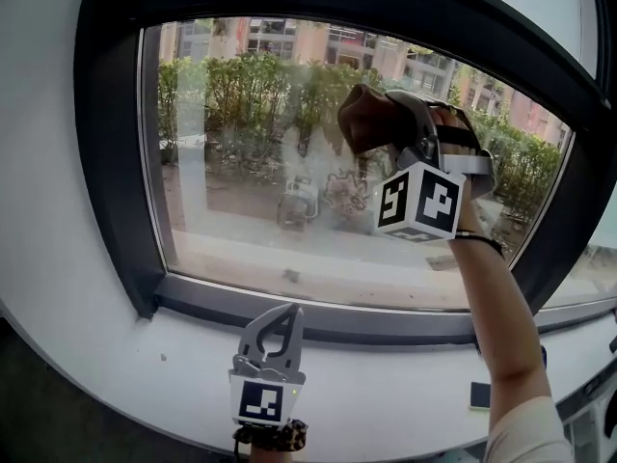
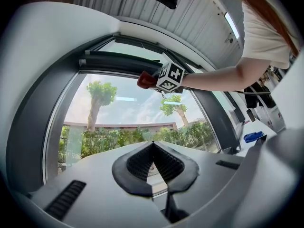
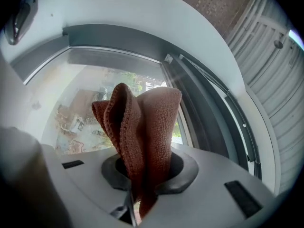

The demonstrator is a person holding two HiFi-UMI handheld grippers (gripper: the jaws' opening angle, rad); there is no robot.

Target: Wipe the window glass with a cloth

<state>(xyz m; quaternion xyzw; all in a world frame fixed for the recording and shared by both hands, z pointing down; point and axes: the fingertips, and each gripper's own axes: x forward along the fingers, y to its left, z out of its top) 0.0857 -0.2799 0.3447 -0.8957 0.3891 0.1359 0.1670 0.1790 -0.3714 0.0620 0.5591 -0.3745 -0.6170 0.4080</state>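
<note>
Here, a dark-framed window glass (image 1: pixel 251 162) sits in a white wall above a pale sill (image 1: pixel 386 384); hedges and buildings show outside. The right gripper (image 3: pixel 142 175) is raised before the upper right of the pane, its jaws pinching a folded reddish-brown cloth (image 3: pixel 142 127) that stands out past the tips toward the glass; contact is unclear. The left gripper (image 1: pixel 282 321) hangs low over the sill, well apart from the cloth, its tips pressed together on nothing.

Grey left gripper (image 1: pixel 287 309), possibly patterned wristband (image 1: pixel 271 437)
</note>
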